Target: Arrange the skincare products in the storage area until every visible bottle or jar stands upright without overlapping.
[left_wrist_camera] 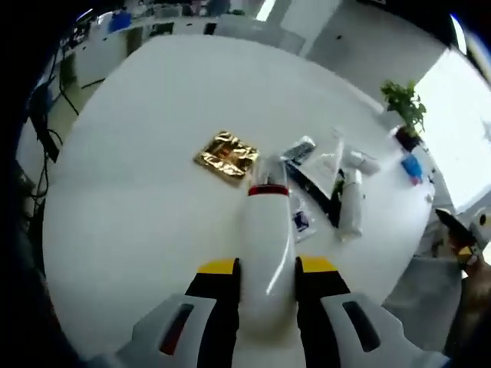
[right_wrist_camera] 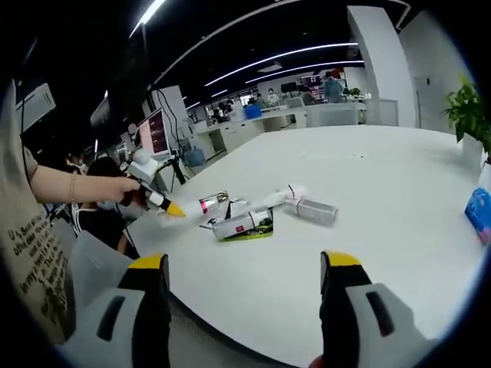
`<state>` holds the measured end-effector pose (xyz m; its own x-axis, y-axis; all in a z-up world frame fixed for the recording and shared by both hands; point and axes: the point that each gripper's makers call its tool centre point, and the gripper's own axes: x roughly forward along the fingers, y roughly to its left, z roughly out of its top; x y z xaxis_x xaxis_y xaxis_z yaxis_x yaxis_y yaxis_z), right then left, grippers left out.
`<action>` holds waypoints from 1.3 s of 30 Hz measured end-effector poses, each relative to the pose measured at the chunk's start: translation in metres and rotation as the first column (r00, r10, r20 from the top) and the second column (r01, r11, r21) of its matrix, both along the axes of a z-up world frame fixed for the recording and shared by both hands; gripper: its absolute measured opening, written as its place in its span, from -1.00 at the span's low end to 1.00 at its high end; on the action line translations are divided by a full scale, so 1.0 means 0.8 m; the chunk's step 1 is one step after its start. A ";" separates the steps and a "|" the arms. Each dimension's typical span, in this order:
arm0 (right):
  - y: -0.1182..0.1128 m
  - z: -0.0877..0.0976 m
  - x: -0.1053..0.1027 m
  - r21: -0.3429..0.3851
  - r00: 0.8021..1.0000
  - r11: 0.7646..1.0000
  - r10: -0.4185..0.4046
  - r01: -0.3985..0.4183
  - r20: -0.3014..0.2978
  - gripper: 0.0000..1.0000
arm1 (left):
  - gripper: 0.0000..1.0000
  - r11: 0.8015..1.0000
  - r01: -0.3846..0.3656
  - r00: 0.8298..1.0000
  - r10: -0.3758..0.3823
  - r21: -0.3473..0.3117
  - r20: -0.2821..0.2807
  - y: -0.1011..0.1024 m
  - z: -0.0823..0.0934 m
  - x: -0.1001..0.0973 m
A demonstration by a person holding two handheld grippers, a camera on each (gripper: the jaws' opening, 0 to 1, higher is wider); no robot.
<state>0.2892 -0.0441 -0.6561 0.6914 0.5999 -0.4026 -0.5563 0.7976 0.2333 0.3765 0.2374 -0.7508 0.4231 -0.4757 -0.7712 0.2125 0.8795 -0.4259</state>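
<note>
1. One white bottle (left_wrist_camera: 266, 253) clamped between the left gripper (left_wrist_camera: 267, 285) jaws, long axis running straight out along them, red band and clear cap pointing toward the pile of tubes (left_wrist_camera: 337, 188).
2. Held just above the white table (left_wrist_camera: 130, 199), tilted flat rather than upright; needed turning cap-up before setting down, by judgement.
3. Lay beyond the cap and a little aside: gold packet (left_wrist_camera: 225, 156), nearest obstacle.
4. Hung spread wide and empty, the right gripper (right_wrist_camera: 244, 287), well short of the lying tubes (right_wrist_camera: 244, 223).
5. Nearer the pile: left gripper.
</note>
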 end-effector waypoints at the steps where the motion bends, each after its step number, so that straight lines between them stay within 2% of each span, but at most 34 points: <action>1: 0.002 0.000 0.000 0.002 1.000 1.000 0.004 -0.004 0.000 0.62 | -0.53 1.000 -0.018 1.000 0.017 -0.022 -0.008 0.000 0.000 -0.001; 6: 0.009 0.005 -0.001 0.017 1.000 1.000 0.019 -0.019 0.007 0.62 | -0.53 0.992 -0.067 0.998 0.065 -0.103 -0.021 -0.001 0.002 -0.012; 8: 0.010 0.006 0.000 0.021 1.000 1.000 0.021 -0.021 0.009 0.62 | -0.53 0.980 -0.104 0.994 0.100 -0.167 -0.033 -0.006 0.006 -0.015; 11: 0.011 0.008 0.002 0.027 1.000 0.999 0.024 -0.024 0.013 0.61 | -0.53 0.966 -0.145 0.989 0.139 -0.215 -0.042 -0.008 0.008 -0.017; 16: 0.022 0.014 0.007 0.037 0.998 0.998 0.051 -0.052 0.023 0.59 | -0.53 0.953 -0.174 0.985 0.164 -0.249 -0.060 -0.011 0.005 -0.024; 19: 0.031 0.018 0.008 0.050 0.997 0.996 0.067 -0.069 0.031 0.59 | -0.53 0.917 -0.230 0.973 0.216 -0.324 -0.080 -0.015 0.012 -0.026; 21: 0.036 0.020 0.008 0.055 0.996 0.995 0.077 -0.079 0.033 0.59 | -0.53 0.905 -0.241 0.970 0.227 -0.351 -0.081 -0.015 0.015 -0.030; 29: 0.056 0.019 0.010 0.078 0.993 0.990 0.116 -0.118 0.028 0.57 | -0.53 0.874 -0.285 0.959 0.257 -0.394 -0.121 -0.018 0.009 -0.040; 31: 0.060 0.022 0.011 0.084 0.992 0.988 0.124 -0.126 0.032 0.57 | -0.53 0.881 -0.277 0.961 0.250 -0.384 -0.121 -0.020 0.008 -0.041; 33: 0.061 0.022 0.012 0.083 0.991 0.988 0.129 -0.132 0.036 0.57 | -0.53 0.932 -0.214 0.976 0.193 -0.293 -0.101 -0.019 -0.001 -0.050; 34: 0.061 0.022 0.012 0.085 0.991 0.988 0.128 -0.131 0.036 0.57 | -0.53 0.961 -0.162 0.985 0.144 -0.222 -0.095 -0.019 -0.007 -0.055; 36: 0.060 0.021 0.012 0.085 0.992 0.988 0.125 -0.127 0.034 0.57 | -0.53 0.991 -0.074 0.994 0.064 -0.114 -0.092 -0.020 -0.015 -0.064; 39: 0.056 0.020 0.011 0.083 0.992 0.989 0.120 -0.122 0.031 0.57 | -0.52 1.000 0.030 0.995 -0.029 0.010 -0.100 -0.021 -0.023 -0.070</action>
<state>0.2979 0.0010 -0.6402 0.6211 0.7109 -0.3299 -0.6544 0.7021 0.2809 0.3201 0.2203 -0.7693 0.3297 -0.4778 -0.8143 0.1950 0.8783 -0.4365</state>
